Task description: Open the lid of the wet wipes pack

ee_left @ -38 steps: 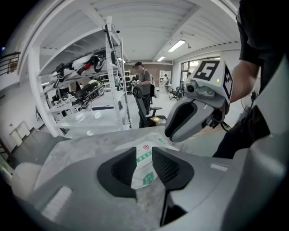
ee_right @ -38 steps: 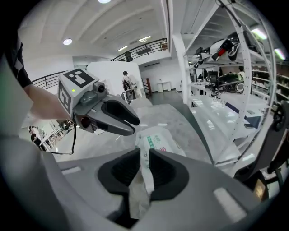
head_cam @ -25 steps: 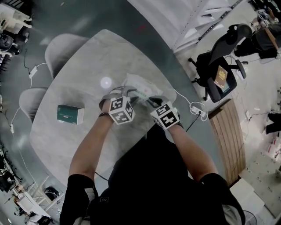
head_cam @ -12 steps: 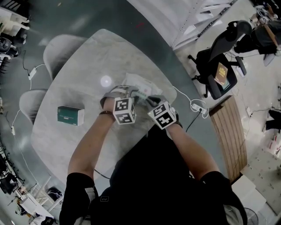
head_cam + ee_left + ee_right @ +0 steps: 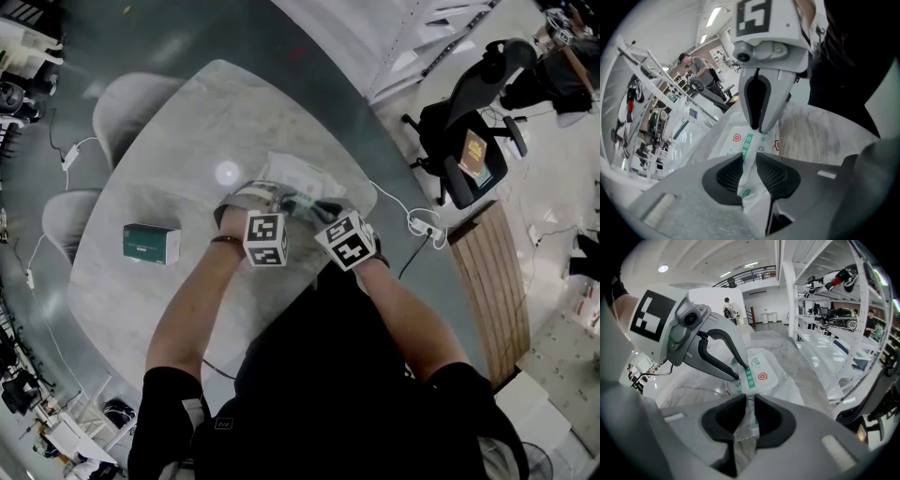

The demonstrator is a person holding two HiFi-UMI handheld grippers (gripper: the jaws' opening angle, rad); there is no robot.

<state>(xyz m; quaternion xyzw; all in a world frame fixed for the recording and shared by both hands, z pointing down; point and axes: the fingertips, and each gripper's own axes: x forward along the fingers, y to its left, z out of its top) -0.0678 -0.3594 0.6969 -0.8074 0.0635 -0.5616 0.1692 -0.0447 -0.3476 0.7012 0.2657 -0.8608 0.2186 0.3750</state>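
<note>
Pin the soft, light wet wipes pack (image 5: 761,369) to the desk (image 5: 187,122), slippery film nipped in the right gripper (image 5: 746,401) and the closing left gripper (image 5: 749,166), then take the stiffer lid's lip.

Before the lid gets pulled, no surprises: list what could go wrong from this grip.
1. The left gripper and right gripper both pinch film at the near edge of the wet wipes pack, and the left fingers are closing: the film may crumple or tear instead of the lid lifting.
2. Only those pinches hold the pack on the table; a pull may lift it.
</note>
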